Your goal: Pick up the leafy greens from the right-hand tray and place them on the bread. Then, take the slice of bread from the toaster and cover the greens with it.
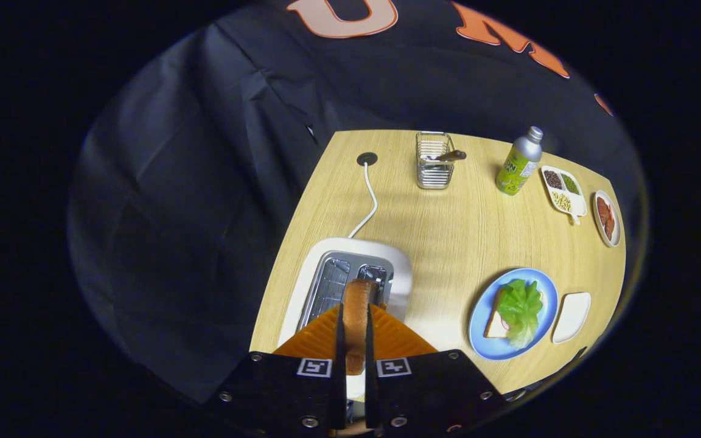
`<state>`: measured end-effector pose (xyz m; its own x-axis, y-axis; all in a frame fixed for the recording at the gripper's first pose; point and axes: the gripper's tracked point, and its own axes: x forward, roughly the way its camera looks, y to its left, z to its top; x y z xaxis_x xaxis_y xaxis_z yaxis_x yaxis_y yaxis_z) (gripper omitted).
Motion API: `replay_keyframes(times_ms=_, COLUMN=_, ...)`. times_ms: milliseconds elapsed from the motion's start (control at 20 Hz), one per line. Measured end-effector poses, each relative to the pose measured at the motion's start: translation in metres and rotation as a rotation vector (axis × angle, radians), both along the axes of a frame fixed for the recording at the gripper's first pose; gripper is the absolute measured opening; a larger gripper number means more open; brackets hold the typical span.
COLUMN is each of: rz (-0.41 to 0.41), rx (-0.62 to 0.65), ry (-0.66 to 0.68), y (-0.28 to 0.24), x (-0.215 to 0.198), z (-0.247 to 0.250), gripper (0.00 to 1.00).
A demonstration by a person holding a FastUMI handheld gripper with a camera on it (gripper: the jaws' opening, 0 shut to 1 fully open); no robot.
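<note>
Jaws clamp a browned, upright bread slice point(356, 316) edge-on above the toaster point(350, 277).

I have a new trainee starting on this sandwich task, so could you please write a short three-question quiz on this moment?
1. True or false: the leafy greens already lie on the bread on the blue plate.
2. What is the gripper holding?
A. the bottle
B. the bread slice
C. nothing
3. Fill in: the held slice is above the ____.

Key: 1 true. 2 B, both jaws press on it. 3 toaster.
</note>
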<state>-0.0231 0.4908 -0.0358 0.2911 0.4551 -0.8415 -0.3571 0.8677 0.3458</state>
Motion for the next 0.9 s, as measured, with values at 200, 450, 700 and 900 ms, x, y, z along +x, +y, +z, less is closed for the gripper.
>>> replay_keyframes(times_ms=200, rz=-0.042, rx=0.094, ry=-0.036, y=-0.021, x=0.011, z=0.03, gripper=0.13)
replay_keyframes(times_ms=450, rz=-0.084, rx=0.184, ry=-0.092, y=-0.064, x=0.026, z=0.058, gripper=0.1)
replay_keyframes(times_ms=700, rz=-0.116, rx=0.267, ry=-0.112, y=-0.111, x=0.03, z=0.068, gripper=0.1)
replay_keyframes(times_ms=900, rz=-0.147, rx=0.278, ry=-0.113, y=-0.142, x=0.024, z=0.048, gripper=0.1)
